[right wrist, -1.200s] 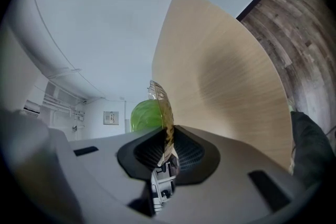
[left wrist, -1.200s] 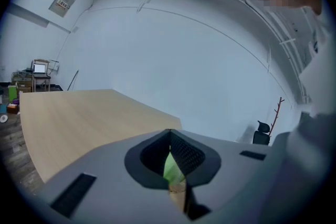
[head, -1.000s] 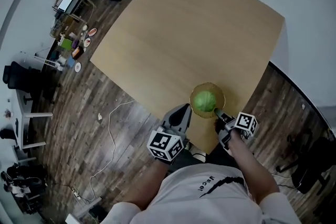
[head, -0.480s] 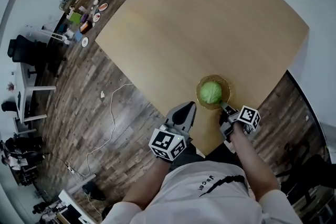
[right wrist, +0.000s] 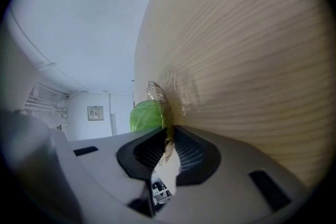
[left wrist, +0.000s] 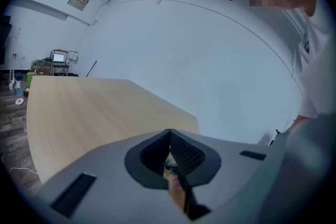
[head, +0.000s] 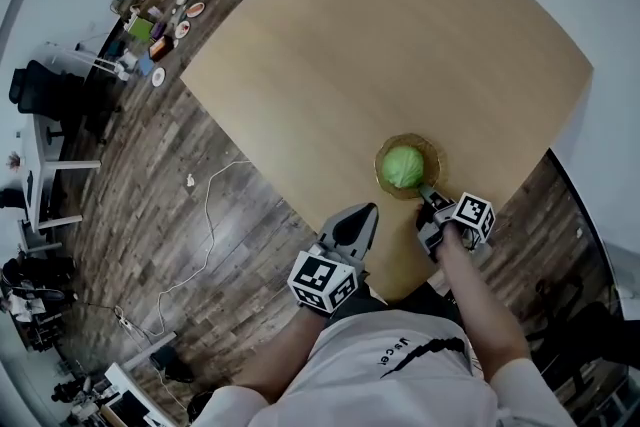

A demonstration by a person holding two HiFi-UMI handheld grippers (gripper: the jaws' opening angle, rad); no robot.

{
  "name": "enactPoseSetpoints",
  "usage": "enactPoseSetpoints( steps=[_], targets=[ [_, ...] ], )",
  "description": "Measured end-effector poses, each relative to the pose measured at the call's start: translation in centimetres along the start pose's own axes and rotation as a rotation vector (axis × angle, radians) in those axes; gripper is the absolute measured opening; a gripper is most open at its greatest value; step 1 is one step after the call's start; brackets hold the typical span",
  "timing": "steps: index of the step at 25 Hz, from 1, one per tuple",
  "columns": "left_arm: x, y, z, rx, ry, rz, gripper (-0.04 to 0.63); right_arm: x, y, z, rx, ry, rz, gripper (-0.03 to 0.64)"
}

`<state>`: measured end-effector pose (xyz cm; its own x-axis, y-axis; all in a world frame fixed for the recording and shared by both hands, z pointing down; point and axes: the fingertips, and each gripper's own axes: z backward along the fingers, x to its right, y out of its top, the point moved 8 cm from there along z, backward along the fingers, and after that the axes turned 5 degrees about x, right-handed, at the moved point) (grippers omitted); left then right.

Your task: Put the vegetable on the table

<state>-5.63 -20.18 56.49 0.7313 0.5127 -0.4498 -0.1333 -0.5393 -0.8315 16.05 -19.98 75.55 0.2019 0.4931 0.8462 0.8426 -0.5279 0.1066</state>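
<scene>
A green cabbage (head: 403, 166) lies on a clear, amber-tinted plate (head: 432, 152) near the near edge of the light wooden table (head: 380, 45). My right gripper (head: 428, 198) is shut on the plate's near rim. In the right gripper view, the rim (right wrist: 157, 94) runs edge-on into the shut jaws of the right gripper (right wrist: 168, 136), with the cabbage (right wrist: 145, 115) behind it. The plate is low over the tabletop (right wrist: 252, 60); contact cannot be told. My left gripper (head: 358, 220) hovers at the table's near edge, left of the plate. In its own view the left gripper (left wrist: 169, 135) is shut and holds nothing.
The table's near edge runs just beside both grippers, with dark wood floor (head: 200, 245) below. A white cable (head: 207, 235) trails on the floor at left. Chairs (head: 40, 90) and a cart with small items (head: 150, 10) stand far left. A pale wall (left wrist: 199, 60) lies beyond the table.
The head view has shifted. The plate with the cabbage, still in my right gripper, stands slightly farther over the table. My left gripper has stayed by the near edge.
</scene>
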Motion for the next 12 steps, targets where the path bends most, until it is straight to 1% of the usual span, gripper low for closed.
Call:
enactPoseSetpoints(
  steps=[5, 8, 12],
  targets=[
    [-1.0, 1.2, 0.3, 0.01, 0.006, -0.001, 0.014, -1.2, 0.3, -1.2, -0.013, -0.025, 0.016, 0.051],
    [-0.9, 1.3, 0.0, 0.009, 0.002, 0.004, 0.014, -1.3, 0.7, -1.1, -0.023, -0.061, 0.023, 0.069],
    [-1.1, 1.8, 0.2, 0.012, -0.009, 0.009, 0.013, -1.5, 0.6, -1.1, -0.022, -0.105, -0.007, 0.086]
  ],
)
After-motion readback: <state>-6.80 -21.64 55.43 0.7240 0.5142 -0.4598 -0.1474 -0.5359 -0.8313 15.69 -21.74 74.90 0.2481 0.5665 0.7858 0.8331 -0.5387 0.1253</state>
